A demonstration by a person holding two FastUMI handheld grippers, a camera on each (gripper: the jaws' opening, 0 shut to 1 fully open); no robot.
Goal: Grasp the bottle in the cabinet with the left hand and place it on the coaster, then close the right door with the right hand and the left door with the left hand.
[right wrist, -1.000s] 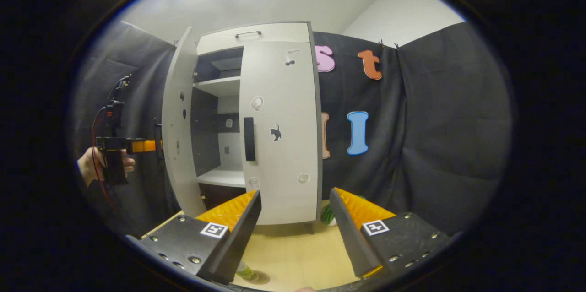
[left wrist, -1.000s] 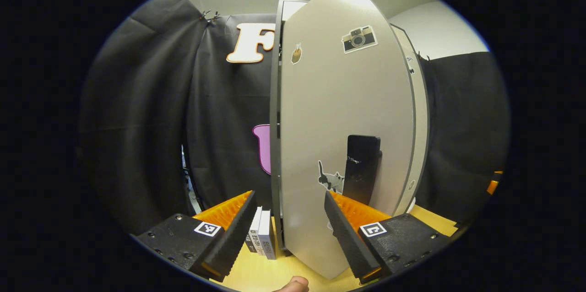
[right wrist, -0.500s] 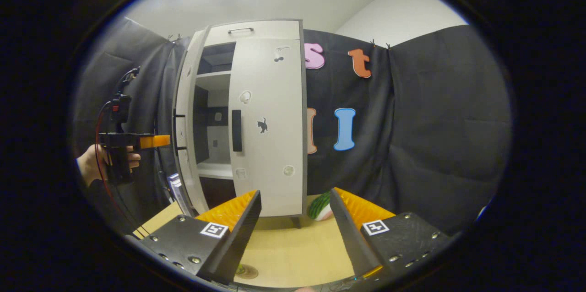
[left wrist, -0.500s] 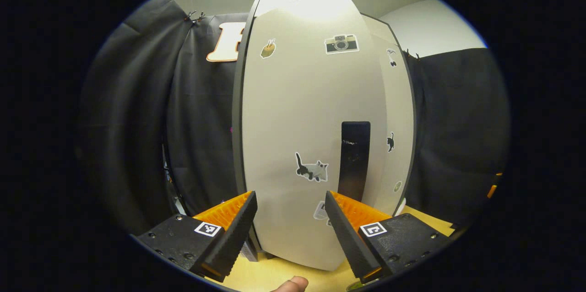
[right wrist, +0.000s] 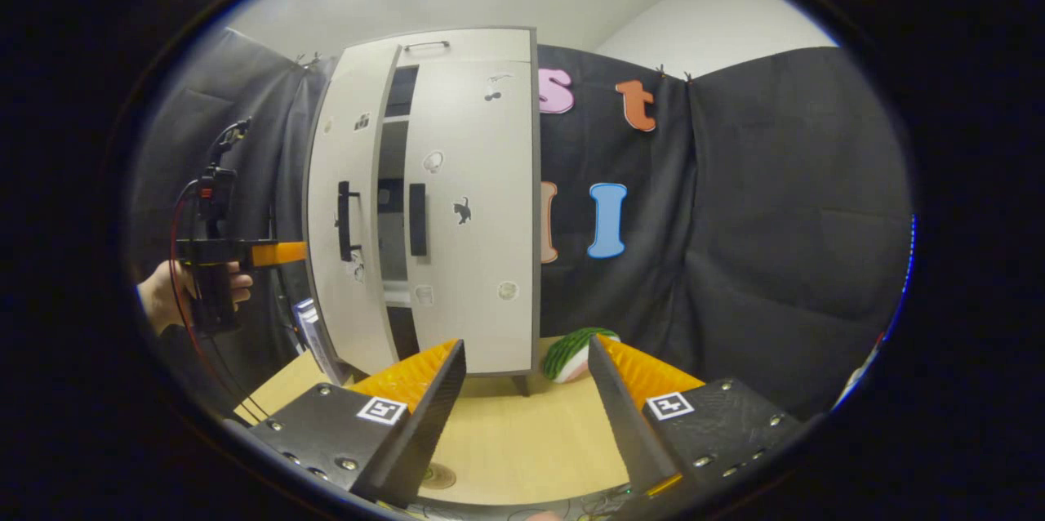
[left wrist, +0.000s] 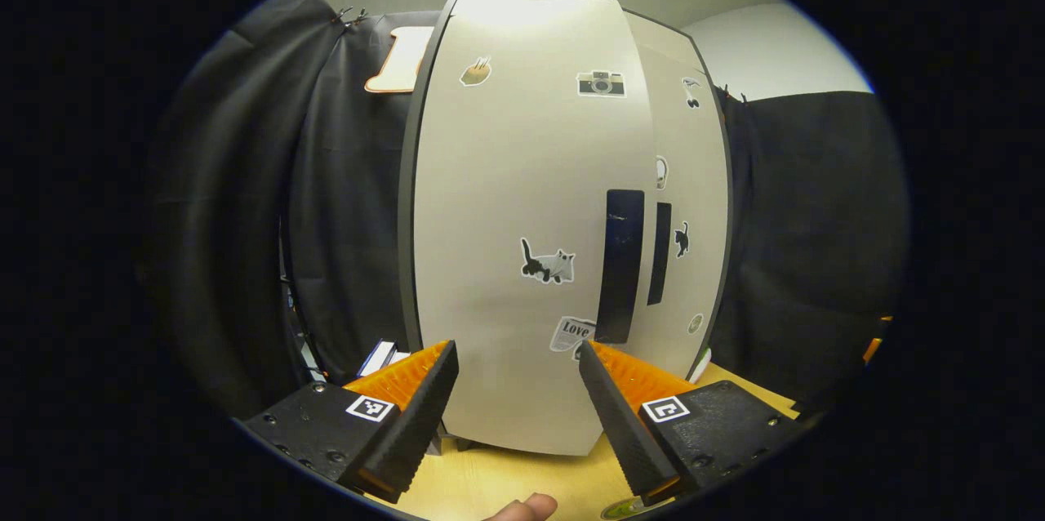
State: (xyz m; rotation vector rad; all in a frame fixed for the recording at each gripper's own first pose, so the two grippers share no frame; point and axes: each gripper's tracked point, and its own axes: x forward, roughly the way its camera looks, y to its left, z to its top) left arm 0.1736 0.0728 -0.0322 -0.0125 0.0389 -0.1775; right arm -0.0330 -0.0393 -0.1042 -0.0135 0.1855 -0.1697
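Note:
A pale cabinet (right wrist: 433, 47) stands on the wooden table. Its right door (right wrist: 478, 202) is shut flat. The left door (right wrist: 347, 211) is almost shut, with a narrow dark slit (right wrist: 393, 178) left between the two. Seen from the left gripper view, the left door (left wrist: 522, 243) and its dark handle (left wrist: 620, 264) face me close up. My left gripper (left wrist: 514, 354) is open with nothing between its fingers. A hand (right wrist: 163, 300) holds that left gripper (right wrist: 273, 253) just left of the door. My right gripper (right wrist: 526, 349) is open, back from the cabinet. A round coaster (right wrist: 438, 476) peeks out beside its finger.
A watermelon-slice toy (right wrist: 575, 351) lies at the cabinet's right foot. Books (left wrist: 384, 354) stand beside the cabinet's left side. The wooden table (right wrist: 522, 439) stretches out in front of the cabinet. Black cloth walls close in on all sides.
The left door has swung from well ajar to almost shut, narrowing the opening to a slit. My left gripper followed it round. The right gripper drifted slightly, staying open.

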